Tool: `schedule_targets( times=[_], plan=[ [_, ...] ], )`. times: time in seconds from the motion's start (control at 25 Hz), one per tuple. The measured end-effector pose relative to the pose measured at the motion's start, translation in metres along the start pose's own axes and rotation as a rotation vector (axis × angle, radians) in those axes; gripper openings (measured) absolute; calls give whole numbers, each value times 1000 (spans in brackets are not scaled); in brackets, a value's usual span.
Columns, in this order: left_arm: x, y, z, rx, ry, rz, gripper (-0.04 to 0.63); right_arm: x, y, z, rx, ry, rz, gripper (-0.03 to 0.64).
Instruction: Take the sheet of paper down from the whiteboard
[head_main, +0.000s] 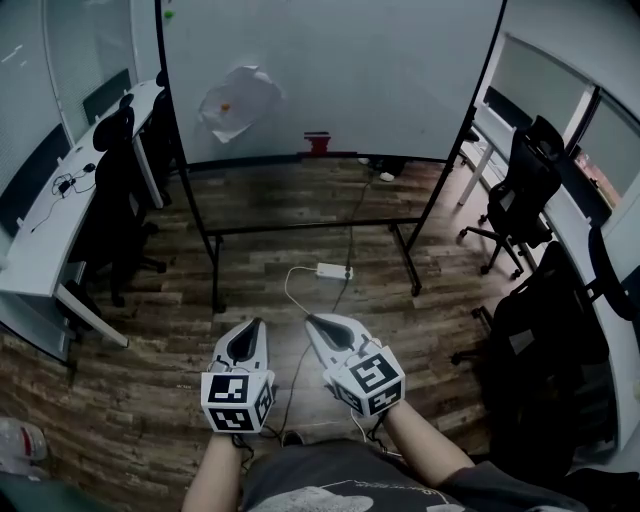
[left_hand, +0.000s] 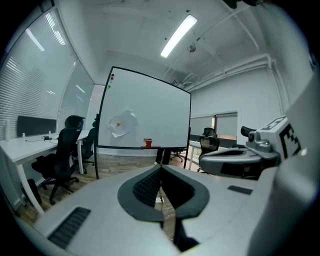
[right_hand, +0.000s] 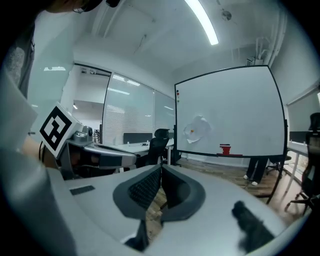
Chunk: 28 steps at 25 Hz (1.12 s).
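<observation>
A crumpled white sheet of paper hangs on the left part of a free-standing whiteboard, pinned by a small orange magnet. It also shows as the sheet in the left gripper view and the sheet in the right gripper view, far off in both. My left gripper and right gripper are side by side low in the head view, well short of the board. Both are shut with nothing between their jaws.
A red eraser sits on the board's tray. The board's black frame and feet stand on the wood floor, with a white power strip and cable in front. Black office chairs and desks flank both sides. A person's legs stand behind the board.
</observation>
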<state>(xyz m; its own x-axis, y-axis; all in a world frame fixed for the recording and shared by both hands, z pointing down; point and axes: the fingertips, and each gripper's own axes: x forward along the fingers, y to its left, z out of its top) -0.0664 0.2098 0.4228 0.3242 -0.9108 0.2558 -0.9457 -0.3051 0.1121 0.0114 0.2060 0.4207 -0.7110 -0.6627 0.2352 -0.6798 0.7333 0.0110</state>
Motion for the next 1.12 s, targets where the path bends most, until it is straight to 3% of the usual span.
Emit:
schedule_targets(
  times=[0.4,0.8,1.12],
  plan=[
    [18,26,-10,-7,33,-37,15,14,-7,-26,29,51,-61,23],
    [79,50,-2,4,67,36,15,69,-77,-34,138,38,-36,23],
    [154,74,11,-19,94,94,15,122,-162,-26,153,38,-33,23]
  ],
)
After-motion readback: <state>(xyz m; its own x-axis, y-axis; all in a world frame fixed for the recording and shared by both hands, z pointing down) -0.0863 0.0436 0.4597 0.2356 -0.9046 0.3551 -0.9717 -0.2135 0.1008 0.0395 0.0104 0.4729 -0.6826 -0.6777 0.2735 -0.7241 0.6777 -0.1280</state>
